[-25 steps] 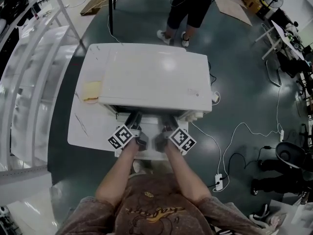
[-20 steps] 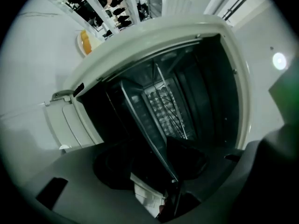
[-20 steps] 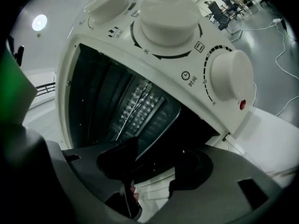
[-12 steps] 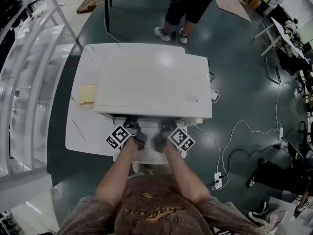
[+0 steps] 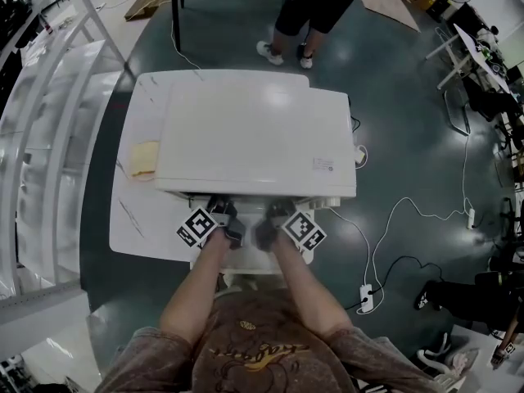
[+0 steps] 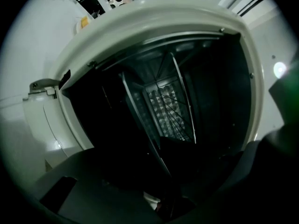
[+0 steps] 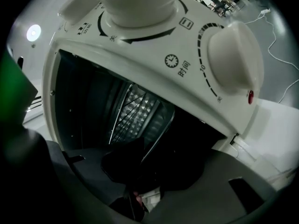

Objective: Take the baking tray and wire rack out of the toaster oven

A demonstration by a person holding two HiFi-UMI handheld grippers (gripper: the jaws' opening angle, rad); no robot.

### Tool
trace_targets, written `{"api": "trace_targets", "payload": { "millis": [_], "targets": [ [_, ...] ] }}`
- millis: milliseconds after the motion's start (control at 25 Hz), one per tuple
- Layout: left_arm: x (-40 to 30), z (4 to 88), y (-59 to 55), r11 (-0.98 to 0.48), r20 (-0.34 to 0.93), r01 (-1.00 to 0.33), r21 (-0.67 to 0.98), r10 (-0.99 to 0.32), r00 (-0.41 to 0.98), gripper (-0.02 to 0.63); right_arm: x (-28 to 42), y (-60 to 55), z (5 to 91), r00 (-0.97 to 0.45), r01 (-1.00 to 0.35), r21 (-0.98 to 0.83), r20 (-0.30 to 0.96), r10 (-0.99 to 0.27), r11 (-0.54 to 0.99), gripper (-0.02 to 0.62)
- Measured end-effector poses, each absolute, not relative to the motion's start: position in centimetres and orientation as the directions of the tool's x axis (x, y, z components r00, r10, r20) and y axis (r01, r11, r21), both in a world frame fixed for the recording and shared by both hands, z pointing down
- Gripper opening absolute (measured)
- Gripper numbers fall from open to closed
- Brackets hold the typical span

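Note:
A white toaster oven [image 5: 254, 137] stands on a white table [image 5: 143, 219] with its front toward me. Both grippers reach into its opening: the left gripper [image 5: 222, 208] and the right gripper [image 5: 277, 210], side by side. Inside the dark cavity the baking tray's thin metal rim [image 6: 142, 120] [image 7: 159, 136] runs down between each pair of jaws, with the wire rack [image 6: 182, 97] [image 7: 119, 113] beside it. Both the left gripper [image 6: 163, 190] and the right gripper [image 7: 140, 190] have just been closing, the rim between them. A pale gap shows between the pads.
The oven's control knobs [image 7: 233, 59] stick out just right of the right gripper. A yellow cloth [image 5: 145, 158] lies on the table left of the oven. A person [image 5: 315, 11] stands beyond the table. Cables [image 5: 393, 228] trail on the floor; shelving [image 5: 41, 137] stands left.
Both grippers stay at the oven's opening, the left one a touch further in. The person beyond the table has shifted a little.

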State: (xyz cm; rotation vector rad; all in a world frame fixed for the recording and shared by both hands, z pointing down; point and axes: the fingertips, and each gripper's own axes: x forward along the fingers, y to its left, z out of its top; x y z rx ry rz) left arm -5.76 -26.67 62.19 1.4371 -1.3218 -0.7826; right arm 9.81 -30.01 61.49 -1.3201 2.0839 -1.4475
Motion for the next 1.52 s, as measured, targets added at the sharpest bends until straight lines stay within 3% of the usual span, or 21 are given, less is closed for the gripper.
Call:
{"api": "trace_targets", "payload": {
  "millis": [1520],
  "targets": [
    [-0.9, 62.6, -9.0, 0.142, 0.17, -0.132, 0.981, -0.958, 0.231, 0.063, 14.6, -13.0, 61.6, -0.611, -0.495, -0.866, 0.288, -0.738, 0.073, 0.092]
  ]
}}
